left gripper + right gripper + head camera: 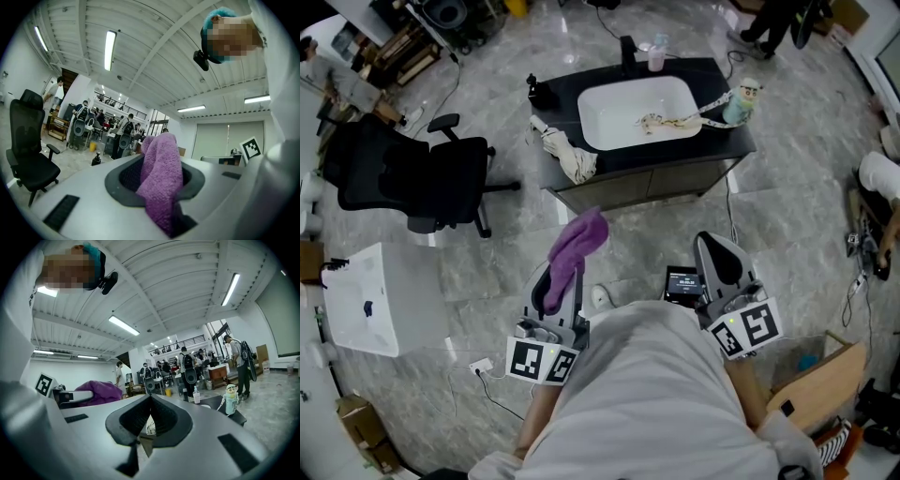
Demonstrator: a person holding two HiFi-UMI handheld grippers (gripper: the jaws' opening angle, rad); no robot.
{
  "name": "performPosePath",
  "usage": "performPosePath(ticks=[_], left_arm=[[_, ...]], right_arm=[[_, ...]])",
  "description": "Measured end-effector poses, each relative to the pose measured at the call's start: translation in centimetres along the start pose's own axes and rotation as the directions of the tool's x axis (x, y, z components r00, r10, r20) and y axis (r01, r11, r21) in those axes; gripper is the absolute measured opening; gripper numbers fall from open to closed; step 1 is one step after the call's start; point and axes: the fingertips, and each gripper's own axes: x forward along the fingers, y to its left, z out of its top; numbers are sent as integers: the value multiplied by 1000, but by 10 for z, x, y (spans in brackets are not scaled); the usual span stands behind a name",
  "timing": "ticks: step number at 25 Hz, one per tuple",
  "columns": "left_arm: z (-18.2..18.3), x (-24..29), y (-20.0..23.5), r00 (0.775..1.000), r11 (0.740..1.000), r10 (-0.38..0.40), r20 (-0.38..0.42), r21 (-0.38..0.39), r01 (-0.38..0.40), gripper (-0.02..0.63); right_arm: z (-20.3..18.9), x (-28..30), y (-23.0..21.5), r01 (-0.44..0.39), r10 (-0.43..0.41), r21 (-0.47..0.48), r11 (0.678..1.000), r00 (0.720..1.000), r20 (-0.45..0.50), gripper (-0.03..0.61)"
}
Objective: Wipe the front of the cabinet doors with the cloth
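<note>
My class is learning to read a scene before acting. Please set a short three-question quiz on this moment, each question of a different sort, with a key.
1. What do the left tongs grip? A) a white rag B) a purple cloth C) a bottle
2. True or false: the right tongs also grip a cloth.
3. Fill in: in the head view, the black office chair stands to the ____ of the sink cabinet.
Key: 1 B. 2 False; they are shut on nothing. 3 left.
</note>
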Motion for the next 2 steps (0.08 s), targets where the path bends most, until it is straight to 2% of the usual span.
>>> performPosePath(ticks=[2], left_arm=[[0, -1, -1, 1000, 1000, 1, 2, 2, -1, 104]], right_arm=[[-1, 0, 1, -10, 10, -3, 1000, 1000, -5, 26]])
